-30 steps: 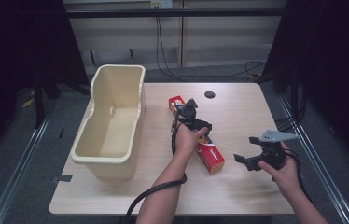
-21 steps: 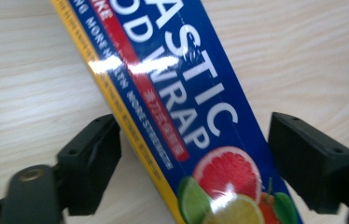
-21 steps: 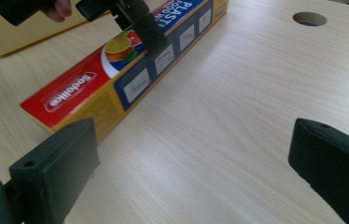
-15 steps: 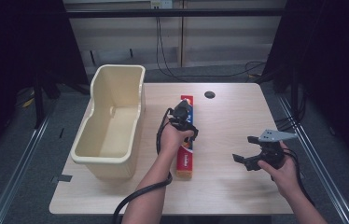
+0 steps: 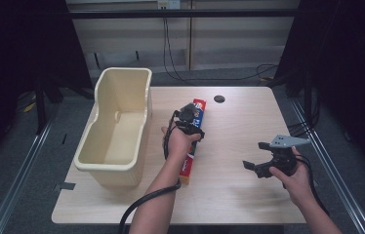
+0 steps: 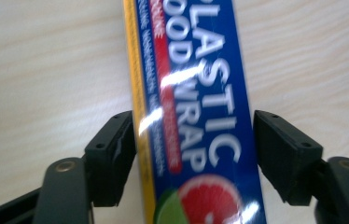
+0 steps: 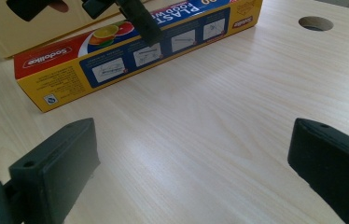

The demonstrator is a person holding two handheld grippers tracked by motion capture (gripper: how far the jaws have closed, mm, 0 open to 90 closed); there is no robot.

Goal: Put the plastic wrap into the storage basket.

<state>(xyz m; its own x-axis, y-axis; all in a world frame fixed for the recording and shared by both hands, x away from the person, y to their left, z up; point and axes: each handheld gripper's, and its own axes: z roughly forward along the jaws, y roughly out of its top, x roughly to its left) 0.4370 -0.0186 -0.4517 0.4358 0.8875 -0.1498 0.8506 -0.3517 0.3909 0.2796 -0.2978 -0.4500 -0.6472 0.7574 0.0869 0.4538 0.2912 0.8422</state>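
A long plastic food wrap box [image 5: 188, 168], blue on top with red and yellow sides, lies lengthwise on the wooden table just right of the bin. My left gripper [image 5: 190, 124] is on its middle. In the left gripper view the jaws press both long sides of the box [image 6: 200, 70], shut on it [image 6: 193, 121]. My right gripper [image 5: 254, 156] hovers open over bare table at the front right, well clear of the box. In the right gripper view its jaws [image 7: 193, 140] stand wide apart, with the box [image 7: 116, 60] farther off.
A tall cream plastic bin [image 5: 113, 161] stands on the left part of the table, close beside the box. A round cable hole [image 5: 219, 99] sits near the table's far edge. Cables trail from both grippers toward the front edge.
The left gripper has swung the box from a diagonal lie to nearly straight front-to-back, shifting it left toward the bin. The right gripper has hardly moved.
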